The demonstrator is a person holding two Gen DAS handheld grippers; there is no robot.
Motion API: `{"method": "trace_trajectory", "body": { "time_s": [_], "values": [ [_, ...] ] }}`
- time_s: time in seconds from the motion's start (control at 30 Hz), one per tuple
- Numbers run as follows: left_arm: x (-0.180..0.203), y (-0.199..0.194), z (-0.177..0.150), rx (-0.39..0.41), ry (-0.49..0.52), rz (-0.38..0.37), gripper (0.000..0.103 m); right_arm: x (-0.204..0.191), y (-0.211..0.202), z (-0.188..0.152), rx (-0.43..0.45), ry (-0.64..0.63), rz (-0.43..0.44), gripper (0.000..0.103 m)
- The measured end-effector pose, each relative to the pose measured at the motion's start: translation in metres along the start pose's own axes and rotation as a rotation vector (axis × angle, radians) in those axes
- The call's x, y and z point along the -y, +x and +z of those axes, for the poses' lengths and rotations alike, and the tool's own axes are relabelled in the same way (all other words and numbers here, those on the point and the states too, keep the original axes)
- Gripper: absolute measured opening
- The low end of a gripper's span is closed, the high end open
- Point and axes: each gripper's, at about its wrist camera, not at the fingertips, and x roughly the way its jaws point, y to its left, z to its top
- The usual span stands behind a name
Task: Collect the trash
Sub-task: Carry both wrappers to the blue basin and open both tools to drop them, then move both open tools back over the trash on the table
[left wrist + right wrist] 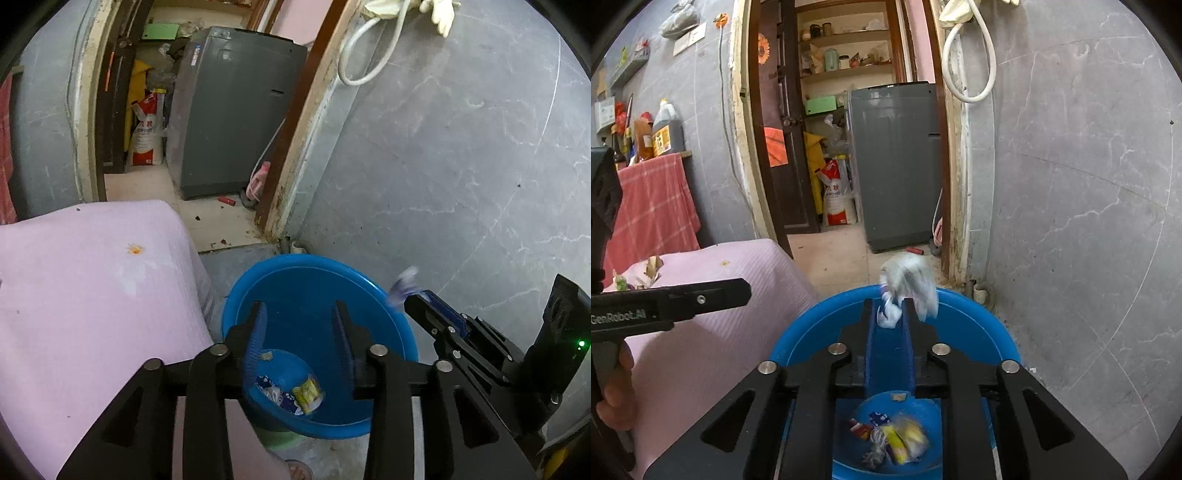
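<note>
Far left: one red checked cloth (653, 206) draped against a grey tiled wall. Beside it, one desk (92, 295) under a pink cover, marked by an orange stain and carrying a small heap of paper scraps (639, 275) at its left edge. Past the desk, an open doorway onto a store room: one red-and-white sack (836, 199), one grey washing machine (236, 110), shelves of jars above.

On the floor at the desk's corner, one blue basin (321, 280). Inside, a loose pile of trash (890, 439), roughly five wrappers, yellow, blue and red among them.

Two claws above the basin. Left claw (299, 310): fingers well parted, nothing between them. Right claw (889, 308): fingers only narrowly apart, one blurred white wad (908, 284) of plastic at the tips, over the basin's far rim; cannot tell whether gripped or loose.

Right: grey marbled wall tiles (461, 147), one white hose (365, 55) looped high by the door frame.
</note>
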Motion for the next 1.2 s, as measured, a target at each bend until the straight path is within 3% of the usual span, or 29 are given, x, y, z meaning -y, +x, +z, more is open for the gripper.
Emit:
{"method": "trace_trajectory", "body": {
  "time_s": [0.13, 0.33, 0.37, 0.43, 0.5, 0.57, 0.63, 0.83, 1.2],
  "values": [
    [-0.002, -0.014, 0.003, 0.03, -0.014, 0.016, 0.038, -0.002, -0.002, 0.003, 0.008, 0.01, -0.002, 0.024],
    [-0.015, -0.056, 0.007, 0.146, -0.043, 0.043, 0.066, -0.016, -0.024, 0.016, 0.082, 0.006, 0.003, 0.027],
    [-0.018, -0.065, 0.008, 0.169, -0.047, 0.05, 0.074, -0.019, -0.029, 0.019, 0.099, 0.01, 0.006, 0.03],
    [-0.024, -0.084, 0.009, 0.222, -0.051, 0.066, 0.085, -0.026, -0.041, 0.025, 0.142, 0.018, 0.019, 0.05],
    [-0.031, -0.107, 0.008, 0.294, -0.043, 0.097, 0.093, -0.036, -0.053, 0.031, 0.182, 0.01, 0.03, 0.053],
    [-0.036, -0.13, 0.005, 0.356, -0.022, 0.134, 0.101, -0.046, -0.063, 0.037, 0.212, 0.005, 0.041, 0.062],
    [-0.041, -0.148, 0.003, 0.397, -0.004, 0.159, 0.101, -0.056, -0.073, 0.044, 0.25, 0.002, 0.059, 0.08],
    [-0.061, -0.197, -0.007, 0.463, 0.007, 0.226, 0.101, -0.095, -0.097, 0.059, 0.343, -0.016, 0.111, 0.103],
    [-0.11, -0.268, -0.029, 0.523, -0.047, 0.399, 0.101, -0.161, -0.107, 0.065, 0.386, -0.041, 0.222, 0.103]
  ]
}}
